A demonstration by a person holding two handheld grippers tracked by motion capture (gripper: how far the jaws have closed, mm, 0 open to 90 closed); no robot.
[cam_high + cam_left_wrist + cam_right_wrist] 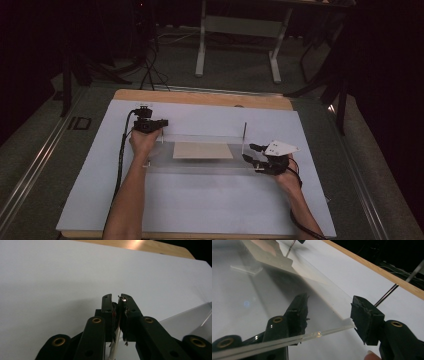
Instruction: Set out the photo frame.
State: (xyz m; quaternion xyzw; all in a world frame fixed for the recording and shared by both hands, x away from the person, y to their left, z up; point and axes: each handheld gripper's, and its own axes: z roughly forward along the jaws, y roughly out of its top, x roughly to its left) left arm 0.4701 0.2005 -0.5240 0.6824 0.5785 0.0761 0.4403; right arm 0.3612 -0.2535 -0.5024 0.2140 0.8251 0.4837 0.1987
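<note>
In the high view the clear plate (200, 162) lies mid-bench. The left gripper (117, 298) is clamped on a thin rod (118, 325) at 9 o'clock. The right gripper (329, 306), jaws apart, straddles the plate's corner at 3 o'clock.

rod (119, 322): its lower length is hiding between the left gripper's (116, 298) closed pads
clear plate (287, 340): is running off the frame's left edge, beside the right gripper (329, 307)
far rod (290, 248): is blurring beyond the gripper

Dim and grainy from above, dark all around the pale table sheet (200, 200). Glare on the wooden table edge (135, 245); near jaws blurred.
</note>
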